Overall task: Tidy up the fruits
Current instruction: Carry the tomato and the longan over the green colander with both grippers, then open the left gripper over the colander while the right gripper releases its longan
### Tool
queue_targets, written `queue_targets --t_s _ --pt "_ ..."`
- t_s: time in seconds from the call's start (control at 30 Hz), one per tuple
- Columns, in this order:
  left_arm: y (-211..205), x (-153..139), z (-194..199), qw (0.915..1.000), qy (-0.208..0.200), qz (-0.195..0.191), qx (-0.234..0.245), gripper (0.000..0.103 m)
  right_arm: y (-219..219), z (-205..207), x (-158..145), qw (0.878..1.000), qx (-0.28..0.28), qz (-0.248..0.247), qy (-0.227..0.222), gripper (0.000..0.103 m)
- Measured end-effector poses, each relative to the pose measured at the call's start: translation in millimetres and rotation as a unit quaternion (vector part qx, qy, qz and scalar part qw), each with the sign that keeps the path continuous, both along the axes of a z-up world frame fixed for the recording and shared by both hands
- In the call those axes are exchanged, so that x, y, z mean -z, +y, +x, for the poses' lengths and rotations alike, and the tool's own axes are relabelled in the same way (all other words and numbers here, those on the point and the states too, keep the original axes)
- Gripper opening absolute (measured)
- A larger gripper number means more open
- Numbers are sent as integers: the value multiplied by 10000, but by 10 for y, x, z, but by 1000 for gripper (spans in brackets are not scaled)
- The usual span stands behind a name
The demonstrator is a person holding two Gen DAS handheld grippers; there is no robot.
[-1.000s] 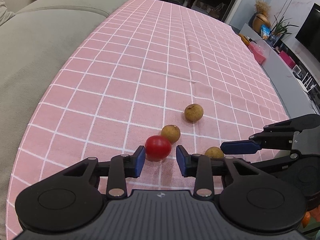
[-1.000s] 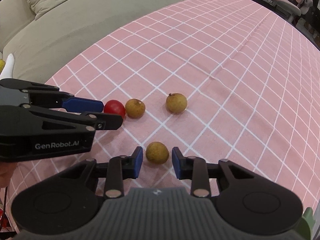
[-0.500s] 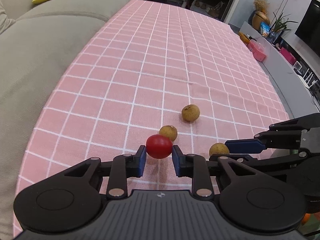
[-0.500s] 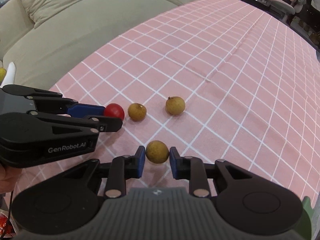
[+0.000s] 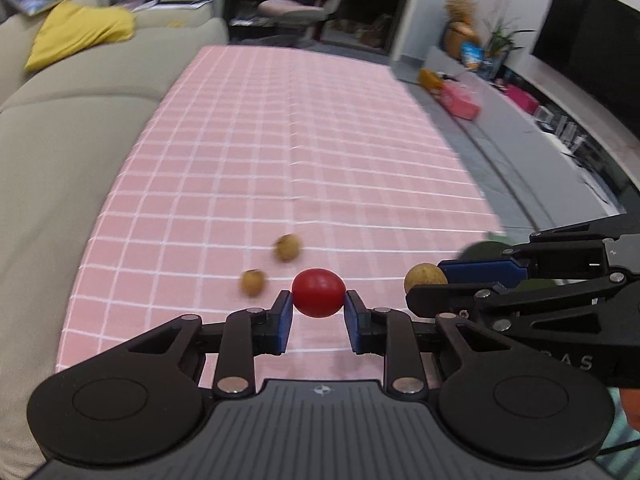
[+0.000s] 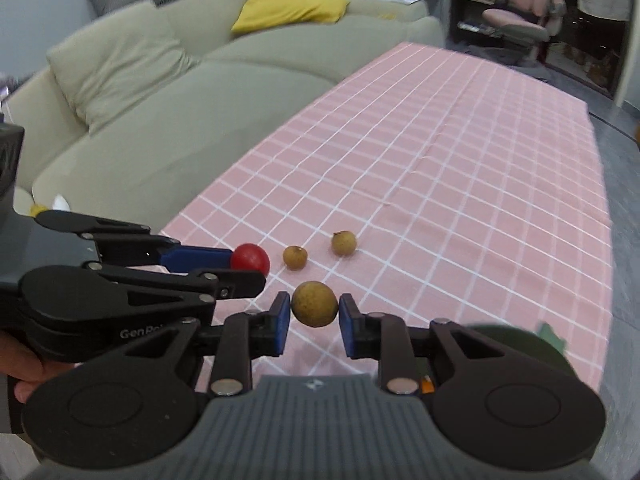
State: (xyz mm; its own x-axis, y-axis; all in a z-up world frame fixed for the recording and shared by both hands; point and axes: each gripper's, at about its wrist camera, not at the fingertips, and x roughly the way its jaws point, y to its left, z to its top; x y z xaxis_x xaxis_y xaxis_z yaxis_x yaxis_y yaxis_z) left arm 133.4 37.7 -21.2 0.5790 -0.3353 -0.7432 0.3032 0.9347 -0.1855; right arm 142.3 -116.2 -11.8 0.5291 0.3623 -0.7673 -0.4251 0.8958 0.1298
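Blue pads: left gripper [image 5: 319,312] clamps tomato [image 5: 318,292]; right gripper [image 6: 314,320] clamps longan [image 6: 314,304].

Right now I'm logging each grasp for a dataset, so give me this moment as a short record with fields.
left gripper: shut on red tomato
right gripper: shut on brown longan
loose fruit: two longans, near one, far one, lying apart on the cloth
surface: pink checked tablecloth
backdrop: beige sofa, yellow cushion
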Motion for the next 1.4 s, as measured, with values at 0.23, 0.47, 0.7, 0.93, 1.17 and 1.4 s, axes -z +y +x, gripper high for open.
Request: queue_targets --t_s 0.23,0.47,0.7,0.93,1.17,1.4 --pt "-435 -227 -246 9968 -150 -210 752 31 -593 -441 -229 9982 573 97 -151 22" --pt "-806 -150 -271 9904 163 -321 1334 31 -1081 -665 -151 9944 1058 -66 -42 22" --pt "-1106 99 -199 9852 365 18 1675 31 -1234 -610 96 9940 1070 -132 203 22" --pt "-1276 285 -83 9791 538 361 1929 31 -1191 -399 382 9954 825 -344 349 22" --pt "-1317 416 -36 9758 687 451 2029 31 -1228 -252 556 9953 728 -402 490 22" --pt "-1351 493 3 9757 808 534 1966 31 -1235 -205 653 9948 745 -398 569 23"
